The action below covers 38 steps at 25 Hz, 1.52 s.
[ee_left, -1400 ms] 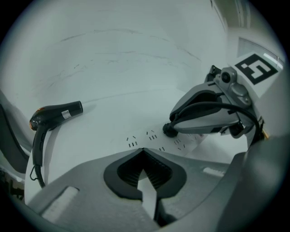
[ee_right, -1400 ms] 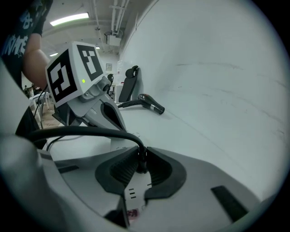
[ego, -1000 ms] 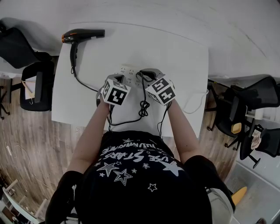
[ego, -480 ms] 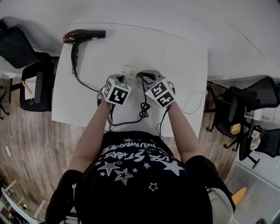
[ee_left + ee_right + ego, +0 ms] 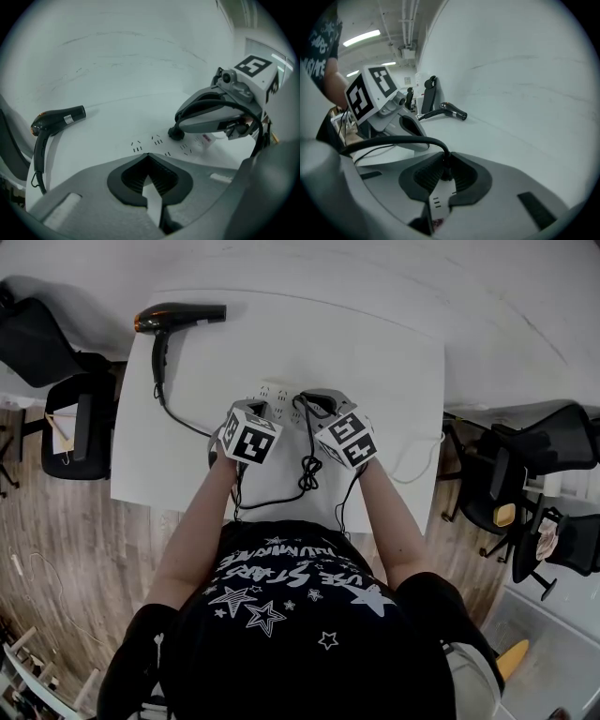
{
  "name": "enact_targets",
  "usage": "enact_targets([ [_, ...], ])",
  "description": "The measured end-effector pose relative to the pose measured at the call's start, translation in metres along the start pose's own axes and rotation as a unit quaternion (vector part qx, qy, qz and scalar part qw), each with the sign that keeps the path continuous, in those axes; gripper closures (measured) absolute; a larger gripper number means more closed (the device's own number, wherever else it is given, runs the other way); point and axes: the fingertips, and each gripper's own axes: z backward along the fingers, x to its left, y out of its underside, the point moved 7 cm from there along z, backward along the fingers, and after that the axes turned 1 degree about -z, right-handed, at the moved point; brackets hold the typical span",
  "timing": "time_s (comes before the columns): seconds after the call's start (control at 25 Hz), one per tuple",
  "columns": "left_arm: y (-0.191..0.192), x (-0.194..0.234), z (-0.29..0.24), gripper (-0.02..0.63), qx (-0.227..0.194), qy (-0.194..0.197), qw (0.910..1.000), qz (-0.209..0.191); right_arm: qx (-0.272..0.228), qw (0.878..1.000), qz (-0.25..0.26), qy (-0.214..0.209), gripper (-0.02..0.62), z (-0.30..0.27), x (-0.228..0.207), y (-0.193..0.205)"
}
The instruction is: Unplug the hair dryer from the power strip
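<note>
A black hair dryer (image 5: 178, 315) lies at the table's far left corner. Its black cord (image 5: 305, 470) runs back to a white power strip (image 5: 272, 395) in the middle of the table. My right gripper (image 5: 446, 161) is closing around the black plug (image 5: 446, 172), which sits in the strip between the pads; the pads touch it. In the left gripper view the right gripper's fingers wrap round the plug (image 5: 176, 133). My left gripper (image 5: 149, 157) is shut, its tips down at the near edge of the power strip (image 5: 159, 143).
The white table (image 5: 375, 362) stands against a white wall. Black office chairs stand to the left (image 5: 56, 381) and right (image 5: 525, 474). A thin white cable (image 5: 417, 460) loops off the table's right edge. The person's body fills the near side.
</note>
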Motion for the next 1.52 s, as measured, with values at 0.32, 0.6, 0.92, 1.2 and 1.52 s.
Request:
enact_targets([
  [0.32,0.000,0.000,-0.001,0.598,0.000,0.000,1.0000,0.000,0.007,0.999,0.031,0.011,0.540,-0.001,0.005,0.000],
  [0.6,0.001,0.000,-0.001,0.598,0.002,0.000,1.0000,-0.001,0.005,0.999,-0.048,0.006,0.542,0.000,-0.003,-0.001],
  [0.92,-0.001,0.000,0.001,0.598,0.005,0.001,1.0000,0.003,0.035,0.995,0.095,0.018,0.545,0.004,0.013,-0.007],
  [1.2,-0.001,0.000,0.000,0.598,0.004,0.001,1.0000,0.002,0.021,0.997,0.074,0.025,0.545,0.006,0.012,-0.007],
  [1.52,0.001,0.000,0.001,0.598,0.003,-0.002,1.0000,-0.008,-0.043,0.996,0.058,0.043,0.545,0.031,0.008,-0.043],
])
